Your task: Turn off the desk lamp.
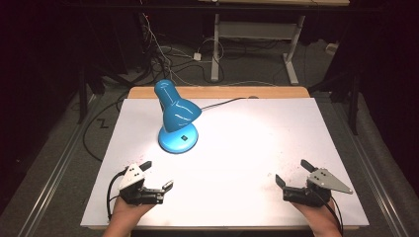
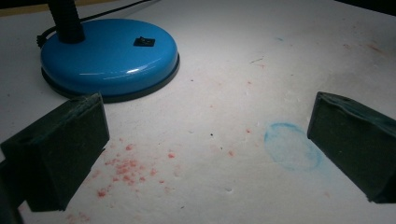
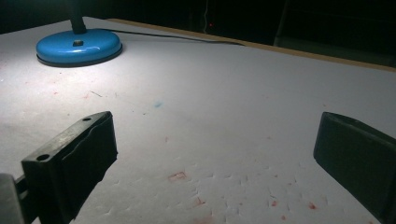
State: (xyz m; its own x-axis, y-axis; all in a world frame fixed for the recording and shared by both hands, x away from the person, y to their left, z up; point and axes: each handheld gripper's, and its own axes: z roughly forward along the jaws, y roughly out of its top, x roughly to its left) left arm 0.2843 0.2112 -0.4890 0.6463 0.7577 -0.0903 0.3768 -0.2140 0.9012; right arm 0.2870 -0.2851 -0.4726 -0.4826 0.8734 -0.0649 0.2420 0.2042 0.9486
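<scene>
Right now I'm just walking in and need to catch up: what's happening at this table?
A person holds a tool in each hand at the near edge of the white table. The left tool and right tool both stand open, holding nothing. A lit blue desk lamp stands untouched at the far left, nearer the left tool.

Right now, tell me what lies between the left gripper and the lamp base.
Only bare white table sheet with red specks lies between the left gripper and the lamp base, in both views.
</scene>
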